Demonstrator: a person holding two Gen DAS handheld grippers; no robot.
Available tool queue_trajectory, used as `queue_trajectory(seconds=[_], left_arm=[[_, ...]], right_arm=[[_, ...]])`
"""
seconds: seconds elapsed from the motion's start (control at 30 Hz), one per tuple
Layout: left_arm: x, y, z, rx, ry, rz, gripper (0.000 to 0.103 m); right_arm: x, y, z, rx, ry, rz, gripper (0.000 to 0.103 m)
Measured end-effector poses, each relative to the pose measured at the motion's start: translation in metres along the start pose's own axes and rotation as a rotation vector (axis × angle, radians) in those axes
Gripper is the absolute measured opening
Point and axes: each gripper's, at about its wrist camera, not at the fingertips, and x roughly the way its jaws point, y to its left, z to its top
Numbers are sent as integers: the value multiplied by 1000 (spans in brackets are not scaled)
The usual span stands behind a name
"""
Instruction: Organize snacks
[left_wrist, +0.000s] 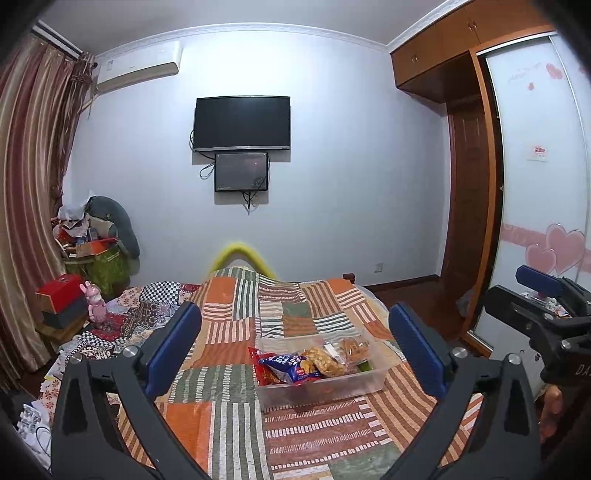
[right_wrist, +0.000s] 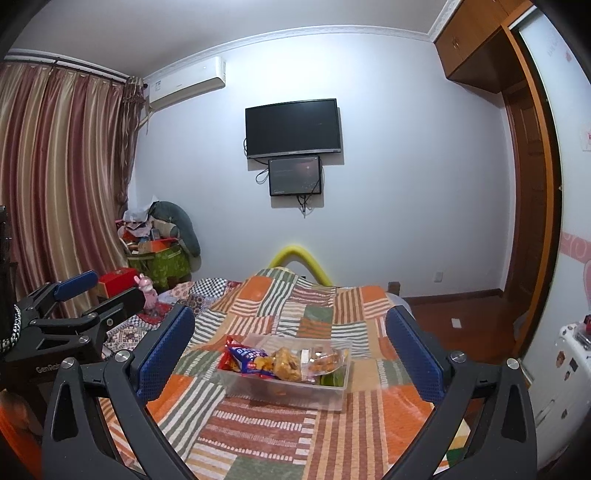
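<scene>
Now the snacks (left_wrist: 314, 363) sit in the box (left_wrist: 325, 387); both grippers (left_wrist: 295, 347) (right_wrist: 290, 347) are wide open, holding nothing. Looks done.

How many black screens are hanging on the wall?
2. The big screen hangs in the middle of the far wall, and the small screen sits right underneath it, slightly overlapping its bottom edge. None looks hidden.

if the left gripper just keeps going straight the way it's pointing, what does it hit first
Probably the clear plastic bin of snack packets on the patchwork quilt. The left gripper is open and empty, aimed slightly downward; depth is hard to judge, so it might meet the quilt first.
</scene>
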Motion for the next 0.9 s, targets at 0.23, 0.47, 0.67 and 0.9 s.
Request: queue_trajectory(seconds=[0.23,0.47,0.67,0.9], left_arm=[[-2,-1,-1,9,-1,-4,103],[0,1,-2,0,7,-8,103],[1,2,-2,-1,13,-6,103],[3,2,-2,-8,17,-9,103]], right_arm=[[0,-1,-1,2,3,-1,103],[1,-1,-2,-4,4,-8,103],[0,-3,-2,-2,1,-22,103],[0,-1,-3,-13,10,-36,103]])
